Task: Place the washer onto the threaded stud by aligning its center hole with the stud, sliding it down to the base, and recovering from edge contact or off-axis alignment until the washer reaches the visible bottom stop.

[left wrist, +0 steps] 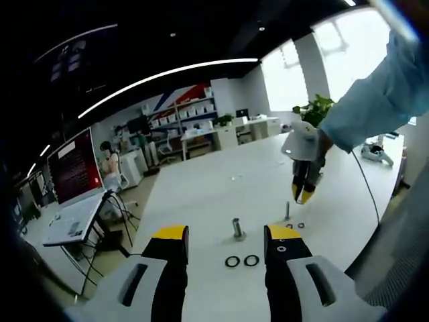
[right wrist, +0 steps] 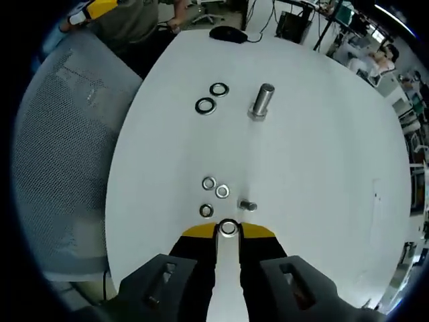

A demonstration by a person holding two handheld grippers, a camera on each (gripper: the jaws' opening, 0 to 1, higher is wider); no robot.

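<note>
Steel washer (right wrist: 228, 228) pinched in the right tool (right wrist: 228, 231), just near the small stud (right wrist: 248, 205).
Three small washers (right wrist: 209, 183), two larger rings (right wrist: 206, 105), two studs on open white desk (right wrist: 322, 168); left tool (left wrist: 226, 245) gapes, seemingly empty.

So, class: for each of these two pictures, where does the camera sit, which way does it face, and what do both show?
Left gripper view: rides on the left gripper, facing across the white table toward the office; a sleeve holds the right gripper.
Right gripper view: rides on the right gripper, looking down at the table; its jaws pinch a small washer.
Shared: large stud, two large washers.
</note>
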